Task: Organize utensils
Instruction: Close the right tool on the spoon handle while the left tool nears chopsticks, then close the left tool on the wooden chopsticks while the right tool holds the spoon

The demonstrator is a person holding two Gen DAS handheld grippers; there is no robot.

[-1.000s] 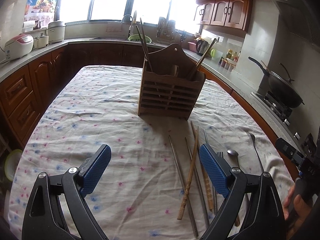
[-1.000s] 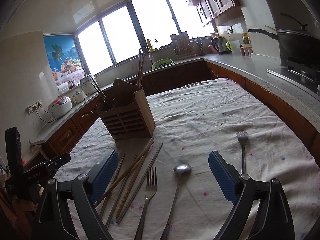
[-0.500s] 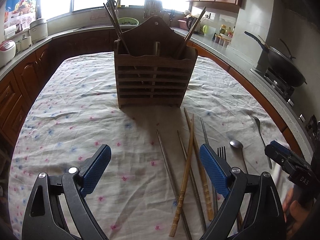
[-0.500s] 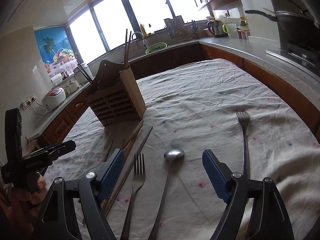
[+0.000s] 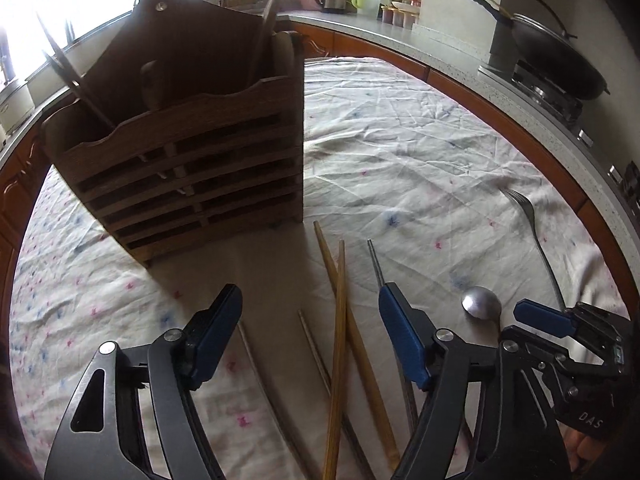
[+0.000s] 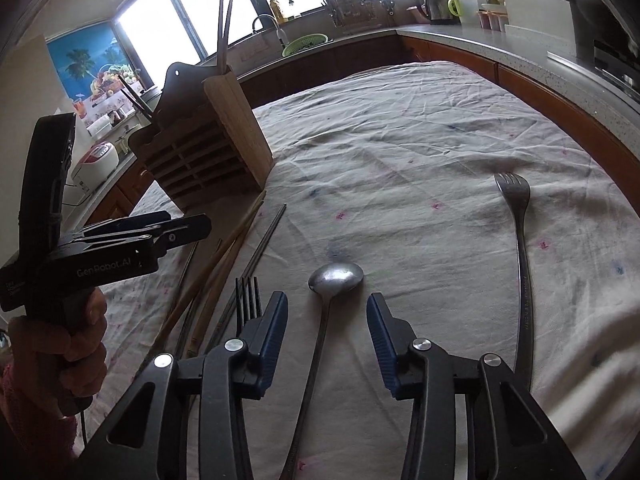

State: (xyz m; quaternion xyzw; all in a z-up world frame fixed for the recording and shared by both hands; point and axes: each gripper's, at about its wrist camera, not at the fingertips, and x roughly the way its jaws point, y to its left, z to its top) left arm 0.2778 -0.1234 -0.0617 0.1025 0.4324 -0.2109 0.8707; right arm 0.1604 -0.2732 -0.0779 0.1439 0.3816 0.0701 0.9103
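From my seat the biggest thing is the worktop (image 6: 420, 128), draped in a wrinkled flowered cloth, with the wooden utensil holder (image 5: 188, 168) standing at its far left, chopsticks already poking out of its top. What my next move turns on, as I judge it, is the spoon (image 6: 335, 277): its bowl lies just beyond my right tool (image 6: 327, 330), and its handle runs straight back toward me between the two blue pads, so its long axis lines up with the way the tool points. The right tool's jaws have just been closing; they stand part-way in, astride the handle, but I see a gap on each side, so nothing is clenched yet. My left tool (image 5: 310, 334) has just been closing too, and stands released over the loose bundle of wooden chopsticks (image 5: 340, 320) and metal chopsticks (image 5: 376, 260), which lie lengthwise, pointing toward the holder; no pad presses on them. The right hand is plainly the nearer one to the spoon. Close on the spoon's left lies a dark fork (image 6: 247, 300), its tines almost against my left pad, which I judge could get nudged or caught. A second fork (image 6: 520, 240) lies well off to the right, out of the way.
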